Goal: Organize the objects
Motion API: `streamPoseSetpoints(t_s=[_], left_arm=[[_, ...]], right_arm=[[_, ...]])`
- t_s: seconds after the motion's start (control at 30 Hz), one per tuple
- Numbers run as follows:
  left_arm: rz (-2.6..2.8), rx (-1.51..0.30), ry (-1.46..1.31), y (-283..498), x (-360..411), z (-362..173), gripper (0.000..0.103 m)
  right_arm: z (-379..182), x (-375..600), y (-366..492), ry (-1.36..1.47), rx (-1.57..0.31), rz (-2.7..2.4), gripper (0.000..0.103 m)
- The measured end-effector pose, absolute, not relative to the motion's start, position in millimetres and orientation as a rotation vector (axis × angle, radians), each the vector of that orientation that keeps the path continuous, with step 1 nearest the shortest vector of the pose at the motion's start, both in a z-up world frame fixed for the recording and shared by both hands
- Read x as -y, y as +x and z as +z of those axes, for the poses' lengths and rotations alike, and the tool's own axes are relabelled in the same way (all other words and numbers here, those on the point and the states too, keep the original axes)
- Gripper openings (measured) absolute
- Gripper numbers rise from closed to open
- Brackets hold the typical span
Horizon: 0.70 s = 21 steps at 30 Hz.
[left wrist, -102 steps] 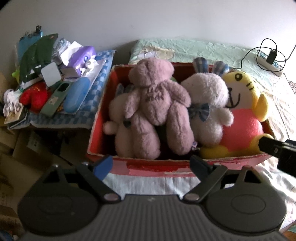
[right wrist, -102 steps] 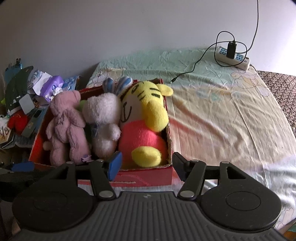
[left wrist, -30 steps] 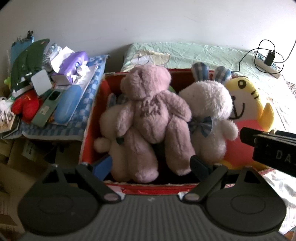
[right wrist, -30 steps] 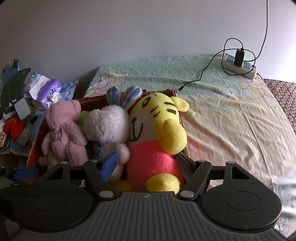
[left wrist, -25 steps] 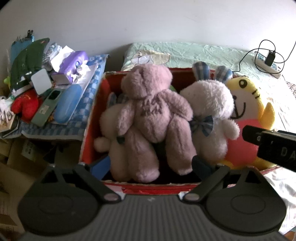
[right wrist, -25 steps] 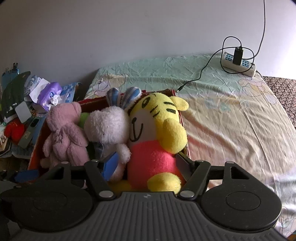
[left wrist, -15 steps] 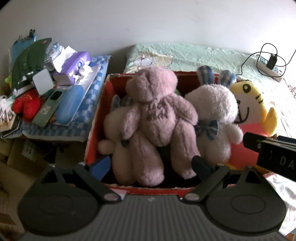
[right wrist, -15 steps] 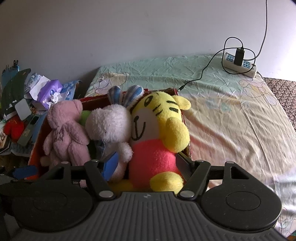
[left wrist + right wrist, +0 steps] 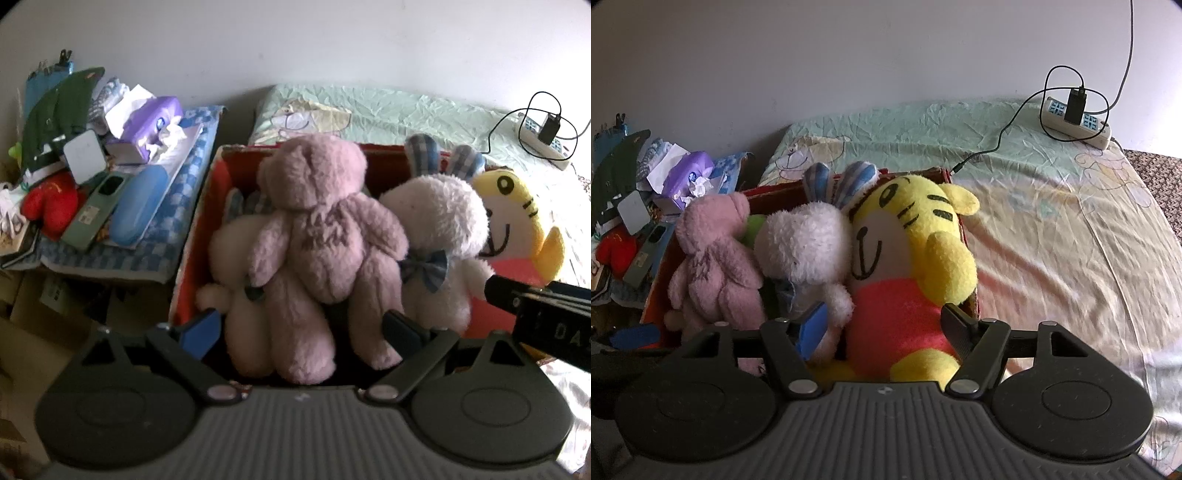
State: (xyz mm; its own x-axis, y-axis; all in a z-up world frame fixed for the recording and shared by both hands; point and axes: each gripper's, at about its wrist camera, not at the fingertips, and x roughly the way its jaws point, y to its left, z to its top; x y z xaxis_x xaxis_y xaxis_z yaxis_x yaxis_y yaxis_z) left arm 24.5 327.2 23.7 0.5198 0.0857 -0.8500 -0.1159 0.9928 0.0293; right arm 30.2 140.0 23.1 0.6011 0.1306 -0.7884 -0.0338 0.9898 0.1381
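A red cardboard box on the bed holds several plush toys: a pink bear, a cream plush under it, a white rabbit with checked ears and a yellow tiger in a pink shirt. My left gripper is open, its fingers on either side of the pink bear's legs. My right gripper is open, its fingers on either side of the tiger's body. The right gripper's body also shows at the right edge of the left wrist view.
A cluttered side stand left of the box carries a purple tissue pack, a blue case, a red plush and other items. A power strip with a cable lies on the pale green bedsheet.
Both grippers have moved forward and closer to the box since the earliest frames. Their fingers now reach past the box's front edge around the toys. The toys have not moved.
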Motion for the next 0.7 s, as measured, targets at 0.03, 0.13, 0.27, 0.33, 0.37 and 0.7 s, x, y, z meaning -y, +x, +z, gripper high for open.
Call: streamPoseSetpoints(t_s=[0.03, 0.13, 0.27, 0.33, 0.37, 0.7], left_arm=[[0.123, -1.016, -0.030, 24.8, -326.5, 24.0, 0.095], [0.124, -1.017, -0.024, 25.9, -326.0, 23.9, 0.095], [0.128, -1.020, -0.025, 27.1, -326.2, 24.0, 0.095], [0.132, -1.020, -0.023, 27.6, -325.5, 24.5, 0.095], [0.134, -1.018, -0.022, 27.4, -324.8, 24.8, 0.095], [0.156, -1.018, -0.021, 25.5, -322.3, 24.9, 0.095]], right_arm=[[22.5, -139.5, 30.8, 0.113, -0.922, 0.097, 0.070], [22.9, -138.4, 32.1, 0.115, -0.922, 0.107, 0.070], [22.3, -136.3, 33.8, 0.123, -0.926, 0.116, 0.070], [22.3, -136.2, 33.9, 0.123, -0.926, 0.119, 0.070], [22.2, -136.2, 34.2, 0.123, -0.927, 0.120, 0.070], [20.4, -135.1, 34.0, 0.124, -0.924, 0.126, 0.066]])
